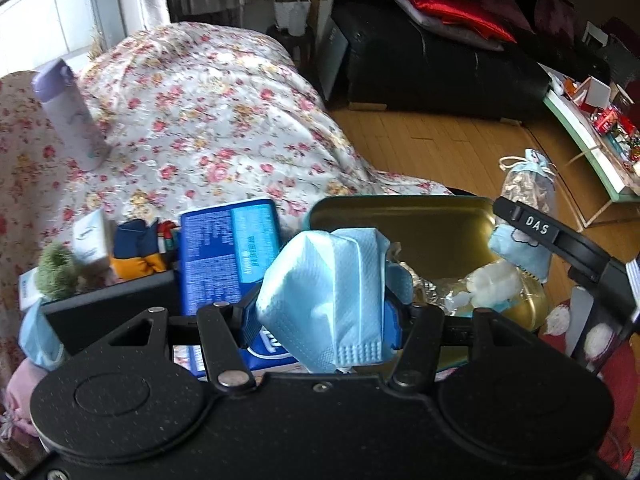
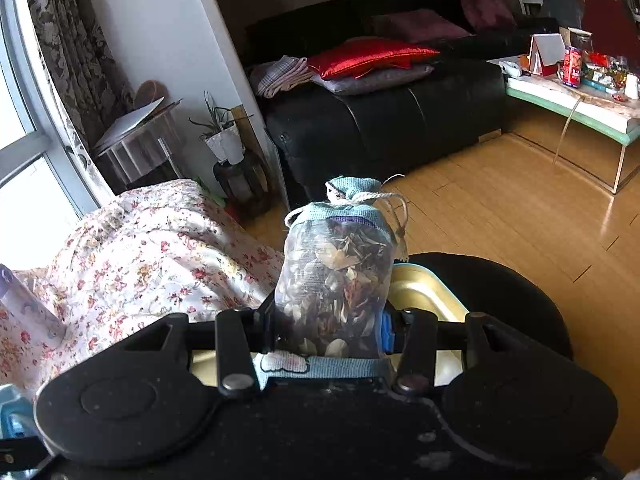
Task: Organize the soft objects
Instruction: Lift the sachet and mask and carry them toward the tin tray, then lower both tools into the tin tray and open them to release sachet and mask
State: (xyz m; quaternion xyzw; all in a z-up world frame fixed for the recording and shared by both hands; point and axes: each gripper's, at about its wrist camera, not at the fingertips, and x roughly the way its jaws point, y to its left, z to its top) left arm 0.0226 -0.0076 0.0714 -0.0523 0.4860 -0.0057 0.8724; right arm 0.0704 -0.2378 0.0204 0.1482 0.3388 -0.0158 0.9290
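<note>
My left gripper (image 1: pixel 324 316) is shut on a folded light-blue face mask (image 1: pixel 328 292) and holds it above the near edge of a gold tin tray (image 1: pixel 432 224). My right gripper (image 2: pixel 328 328) is shut on a mesh sachet of dried petals with a blue cloth top and string tie (image 2: pixel 340 268), held upright over the same gold tray (image 2: pixel 424 292). The sachet and the right gripper also show in the left wrist view (image 1: pixel 528 192) at the tray's right edge. A white plastic item in crinkly foil (image 1: pixel 488 284) lies in the tray.
A blue packet (image 1: pixel 228 252), a small white box (image 1: pixel 90 236), a blue-orange cloth (image 1: pixel 136 248), a green fuzzy thing (image 1: pixel 56 272) and a lilac bottle (image 1: pixel 68 112) sit on the floral quilt (image 1: pixel 208 120). Beyond are a wooden floor (image 2: pixel 500 220), black sofa (image 2: pixel 380 120) and cluttered coffee table (image 2: pixel 580 104).
</note>
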